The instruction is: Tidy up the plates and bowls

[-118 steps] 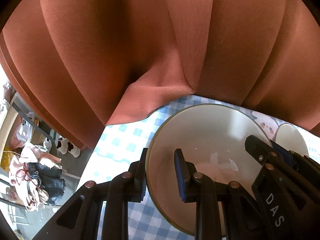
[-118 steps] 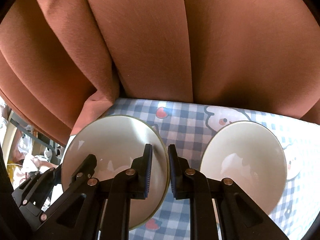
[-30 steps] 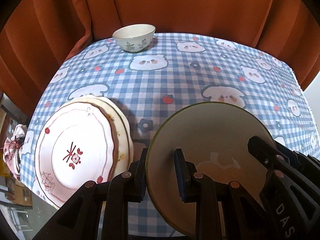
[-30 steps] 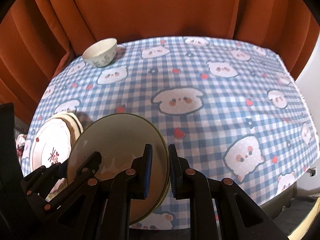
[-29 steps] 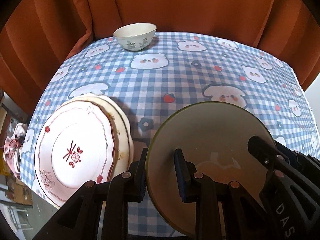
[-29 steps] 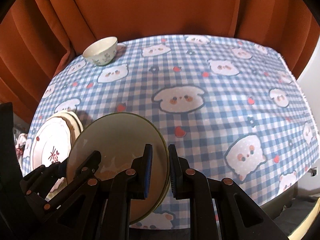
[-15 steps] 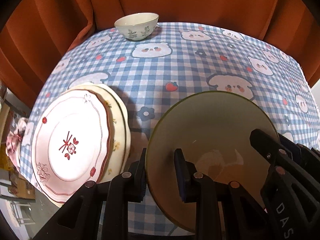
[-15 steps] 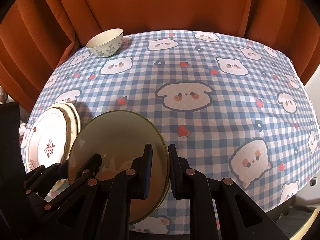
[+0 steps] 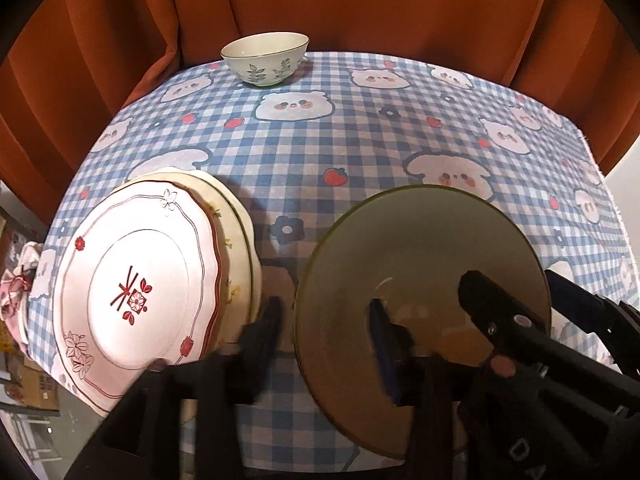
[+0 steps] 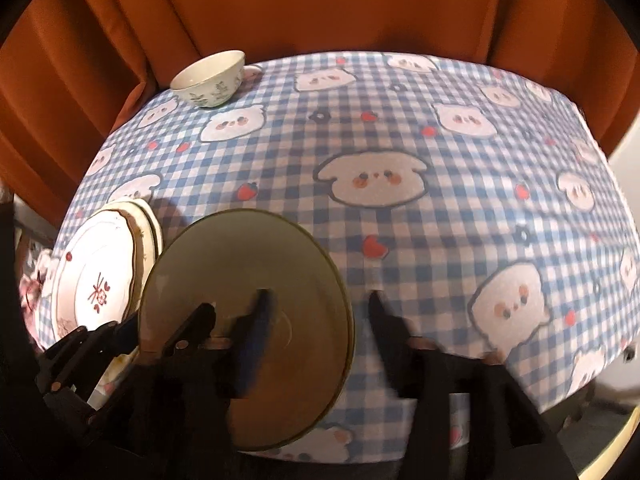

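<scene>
A large cream bowl with a dark green rim (image 9: 420,256) (image 10: 240,280) sits low over the near edge of the checked tablecloth. My left gripper (image 9: 326,312) is open, one finger outside its left rim and one inside. My right gripper (image 10: 318,304) is open too, straddling its right rim. A stack of plates (image 9: 136,280) (image 10: 100,276), the top one pink-white with a red motif, lies just left of the bowl. A small leaf-patterned bowl (image 9: 264,56) (image 10: 210,78) stands at the far left corner.
The table (image 10: 440,152) has a blue checked cloth with bear faces. An orange curtain (image 9: 360,4) hangs close behind it. Clothes and boxes lie on the floor at the left (image 9: 16,300).
Both grippers have opened from their grip on the large bowl's rim, the fingers blurred with motion. The bowl has come down nearer the table beside the plates.
</scene>
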`<state>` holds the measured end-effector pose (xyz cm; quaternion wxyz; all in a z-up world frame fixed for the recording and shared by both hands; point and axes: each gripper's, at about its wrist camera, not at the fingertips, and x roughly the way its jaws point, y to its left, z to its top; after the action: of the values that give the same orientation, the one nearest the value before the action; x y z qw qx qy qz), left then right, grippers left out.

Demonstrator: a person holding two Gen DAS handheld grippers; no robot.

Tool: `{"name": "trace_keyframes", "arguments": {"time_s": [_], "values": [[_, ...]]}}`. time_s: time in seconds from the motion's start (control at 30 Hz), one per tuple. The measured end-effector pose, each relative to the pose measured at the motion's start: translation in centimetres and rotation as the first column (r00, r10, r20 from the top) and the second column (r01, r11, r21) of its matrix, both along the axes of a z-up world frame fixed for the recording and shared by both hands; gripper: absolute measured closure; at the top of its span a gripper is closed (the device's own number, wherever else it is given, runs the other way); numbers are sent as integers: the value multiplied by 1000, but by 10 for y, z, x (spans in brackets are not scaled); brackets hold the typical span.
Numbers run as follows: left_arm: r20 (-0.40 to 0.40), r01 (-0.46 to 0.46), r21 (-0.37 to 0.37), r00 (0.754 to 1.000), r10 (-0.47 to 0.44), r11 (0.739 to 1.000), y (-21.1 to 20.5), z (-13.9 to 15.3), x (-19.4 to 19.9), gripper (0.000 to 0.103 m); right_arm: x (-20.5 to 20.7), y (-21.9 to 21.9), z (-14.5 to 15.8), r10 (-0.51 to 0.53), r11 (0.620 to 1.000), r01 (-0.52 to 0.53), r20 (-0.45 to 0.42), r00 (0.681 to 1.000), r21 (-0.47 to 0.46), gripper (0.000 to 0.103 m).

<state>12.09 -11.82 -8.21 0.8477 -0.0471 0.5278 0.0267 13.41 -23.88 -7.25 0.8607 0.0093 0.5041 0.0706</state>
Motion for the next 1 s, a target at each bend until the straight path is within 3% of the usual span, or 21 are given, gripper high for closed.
{"name": "trace_keyframes", "arguments": {"time_s": [0.3,0.67,1.0], "values": [[78,89,-16,993,-87,996,23,24,-8,24,-17,17,22,-75,996,78,70,995,-51,25],[142,147,20,979,-148,989,76,50,-16,24,-37,65,49,-152,987,159,146,978,-38,20],[172,123,50,977,-130,991,122,69,-4,24,-31,117,65,-155,987,159,171,973,-11,20]]}}
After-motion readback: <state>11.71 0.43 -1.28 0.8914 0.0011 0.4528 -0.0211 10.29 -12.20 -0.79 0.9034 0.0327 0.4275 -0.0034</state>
